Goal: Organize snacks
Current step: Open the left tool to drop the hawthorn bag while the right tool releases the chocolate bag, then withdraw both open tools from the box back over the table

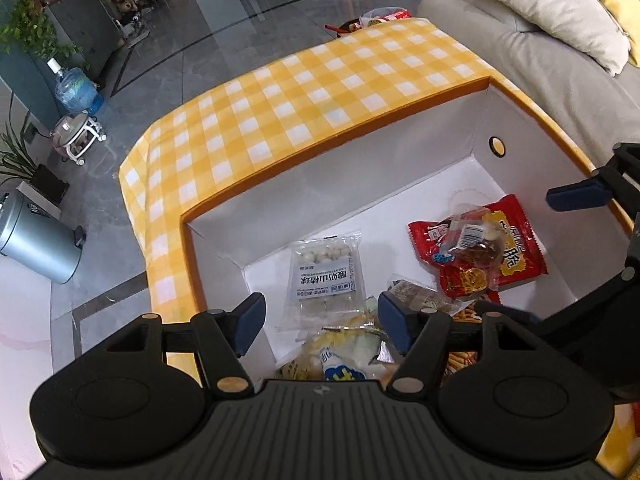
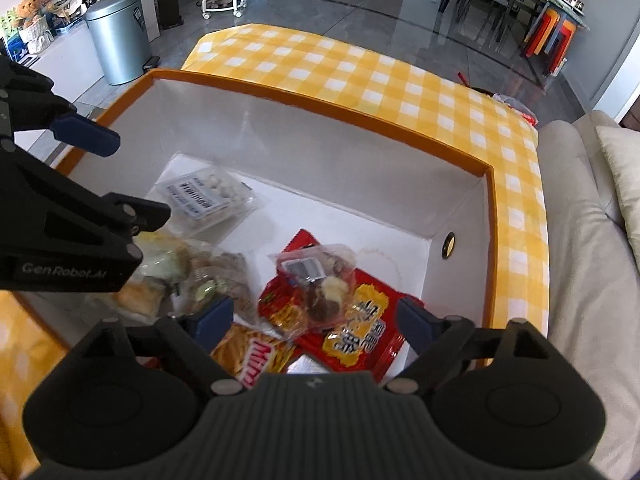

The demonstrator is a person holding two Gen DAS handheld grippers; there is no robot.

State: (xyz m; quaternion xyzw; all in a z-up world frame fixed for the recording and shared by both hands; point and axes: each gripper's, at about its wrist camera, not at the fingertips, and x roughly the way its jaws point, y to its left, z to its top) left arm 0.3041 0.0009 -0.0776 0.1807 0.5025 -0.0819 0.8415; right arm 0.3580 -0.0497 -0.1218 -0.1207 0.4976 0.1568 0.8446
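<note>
Both tongs gape empty over the storage box [image 1: 336,140]: left gripper [image 1: 320,316], right gripper [image 2: 316,316]. Risk: clear snack bag [image 2: 320,280] sliding off red packet [image 2: 360,328]; grippers bumping each other.

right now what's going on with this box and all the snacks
A person is sorting snacks into an orange-rimmed box on a yellow checked tablecloth, holding a gripper in each hand. Both the left gripper and the right gripper hang open above the box with nothing between their fingers. Inside lie a clear pack of white balls, a red snack bag with a small clear packet on top, a fries bag and some more wrapped snacks.
</note>
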